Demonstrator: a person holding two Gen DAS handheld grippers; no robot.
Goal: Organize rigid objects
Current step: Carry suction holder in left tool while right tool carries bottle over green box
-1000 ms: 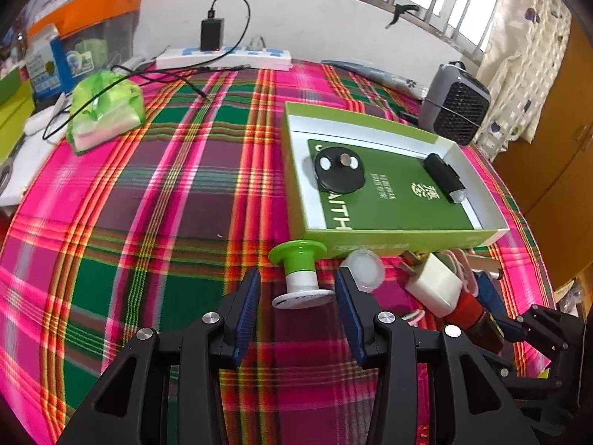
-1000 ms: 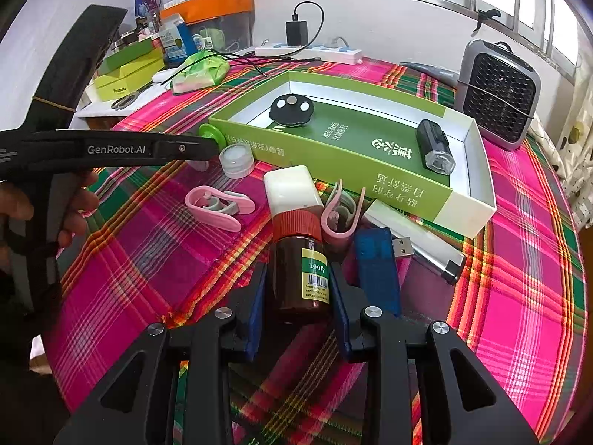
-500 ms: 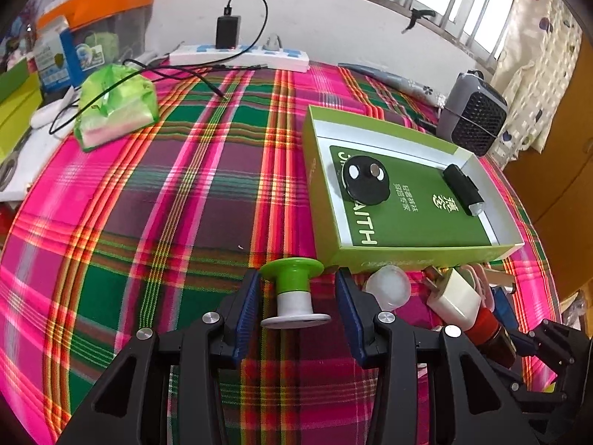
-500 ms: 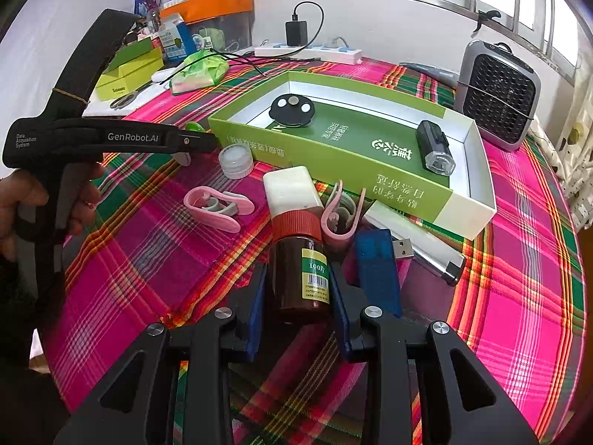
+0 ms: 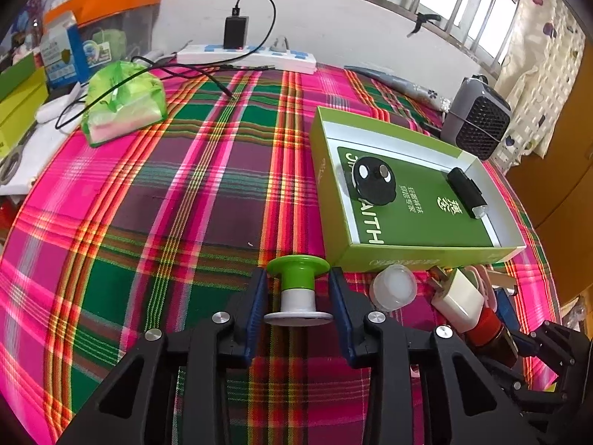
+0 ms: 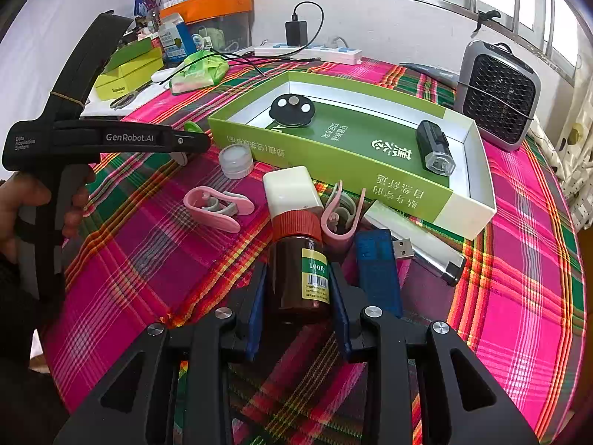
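Now the left gripper point(image 5: 298, 298) pinches the green-and-white plastic spool point(image 5: 297, 289) just beside the open green cardboard box point(image 5: 374, 257); its next move is probably up over the wall. The right gripper point(image 6: 298, 291) holds the red-capped brown bottle point(image 6: 298, 267) near that box.

The tablecloth point(image 5: 178, 200) is plaid in pink, green and orange. A green-and-white spool point(image 5: 297, 289) sits near a lime-green box point(image 6: 333, 155); the bottle point(image 6: 300, 270) is brown, red-capped

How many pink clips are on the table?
2. One pink clip lies flat on the cloth, left of the brown bottle. The other pink clip sits just right of the bottle's red cap. More could be hidden.
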